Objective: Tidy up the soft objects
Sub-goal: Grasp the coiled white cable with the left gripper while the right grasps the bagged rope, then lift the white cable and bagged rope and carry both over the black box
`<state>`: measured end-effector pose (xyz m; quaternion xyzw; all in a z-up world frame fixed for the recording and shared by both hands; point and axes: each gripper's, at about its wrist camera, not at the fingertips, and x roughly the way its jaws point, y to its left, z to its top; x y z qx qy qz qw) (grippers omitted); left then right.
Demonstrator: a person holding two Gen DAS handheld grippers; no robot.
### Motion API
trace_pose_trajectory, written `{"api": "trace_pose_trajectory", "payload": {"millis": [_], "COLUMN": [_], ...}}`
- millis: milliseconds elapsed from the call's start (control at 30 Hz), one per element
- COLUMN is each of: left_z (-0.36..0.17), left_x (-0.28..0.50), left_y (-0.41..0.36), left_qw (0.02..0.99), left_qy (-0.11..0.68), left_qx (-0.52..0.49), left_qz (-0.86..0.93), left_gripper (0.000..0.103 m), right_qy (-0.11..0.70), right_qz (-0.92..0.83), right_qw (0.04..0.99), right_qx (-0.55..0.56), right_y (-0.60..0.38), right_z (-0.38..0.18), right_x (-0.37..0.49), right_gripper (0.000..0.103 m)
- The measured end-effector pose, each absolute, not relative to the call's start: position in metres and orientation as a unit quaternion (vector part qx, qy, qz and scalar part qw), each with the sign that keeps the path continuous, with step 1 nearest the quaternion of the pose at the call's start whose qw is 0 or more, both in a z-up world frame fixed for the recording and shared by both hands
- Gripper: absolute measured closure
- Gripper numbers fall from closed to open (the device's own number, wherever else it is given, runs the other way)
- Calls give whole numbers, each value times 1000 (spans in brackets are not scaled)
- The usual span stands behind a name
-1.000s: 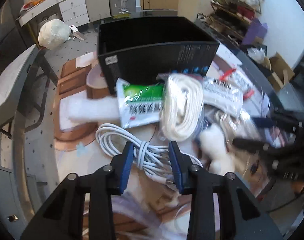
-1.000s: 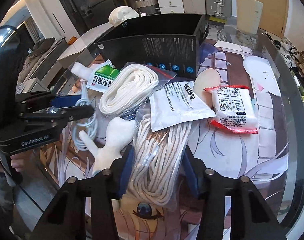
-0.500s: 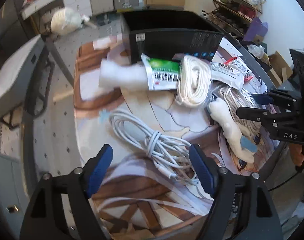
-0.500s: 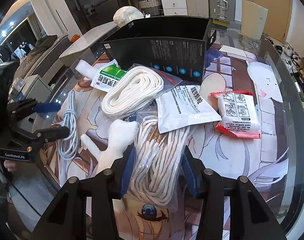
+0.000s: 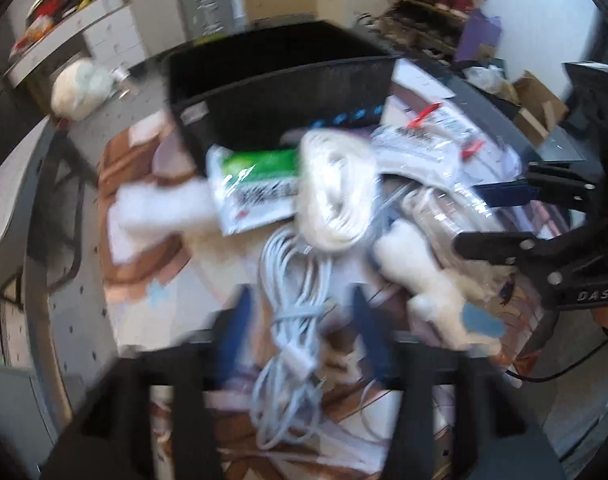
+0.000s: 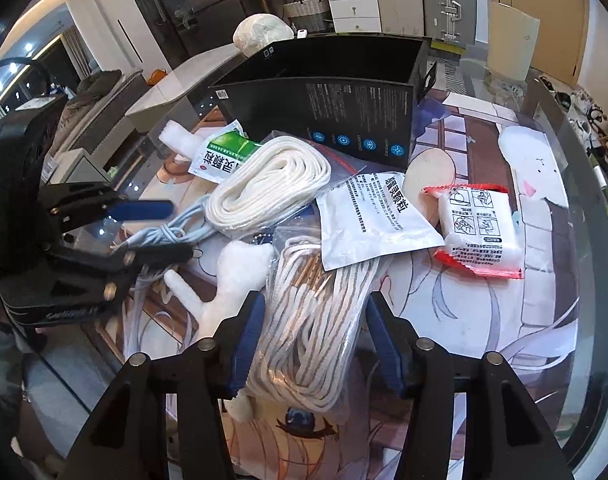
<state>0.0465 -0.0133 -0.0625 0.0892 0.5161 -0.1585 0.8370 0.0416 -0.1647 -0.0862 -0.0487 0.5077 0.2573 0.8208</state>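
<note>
the box [image 6: 324,120] is black with small blue round icons, and the sachet [image 6: 219,156] beside it is white with a green top. the coiled rope [image 6: 269,184] is cream white, the bagged cord [image 6: 320,320] white flecked with brown, the cable [image 5: 295,296] pale grey-white. the wipes pack [image 6: 478,232] is white with red edges, and the table [image 6: 484,340] carries an anime print in brown and pale tones.

White drawers [image 6: 354,0] — silver suitcase [image 6: 448,2] beside.

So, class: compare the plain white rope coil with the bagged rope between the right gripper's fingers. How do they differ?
The white rope coil is uniformly white; the bagged rope has brownish flecks. The coil lies nearer the black box, while the bagged rope sits between the open right gripper fingers. A white sachet overlaps the bagged rope's far end; nothing covers the coil. Both are long looped bundles on the table.
</note>
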Motion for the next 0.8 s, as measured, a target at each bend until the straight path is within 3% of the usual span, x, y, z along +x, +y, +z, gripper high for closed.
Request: {"api": "trace_pose_trajectory", "payload": {"millis": [200, 367, 400, 467, 533, 800], "left_z": [-77, -74, -74, -74, -74, -73], "left_x": [35, 40, 41, 43, 43, 38], "left_y": [-7, -11, -12, -11, -12, -11], "left_qw": [825, 830, 831, 831, 833, 837], "left_qy": [538, 531, 529, 530, 526, 522], "left_qx": [95, 86, 85, 79, 80, 85], "left_qz": [-147, -151, -149, -148, -149, -142], "left_gripper": [42, 77, 77, 77, 77, 77], "right_qy": [518, 511, 508, 498, 503, 499], "right_qz": [260, 259, 259, 250, 257, 273], "right_qw": [813, 814, 815, 819, 815, 815], "right_qx": [-60, -91, -106, -142, -129, -105], "right_y": [-161, -148, -144, -140, -144, -152], "right_z": [-94, -96, -98, -97, -95, -92], "right_x": [42, 40, 39, 37, 37, 33], "right_gripper": [49, 36, 37, 60, 70, 71]}}
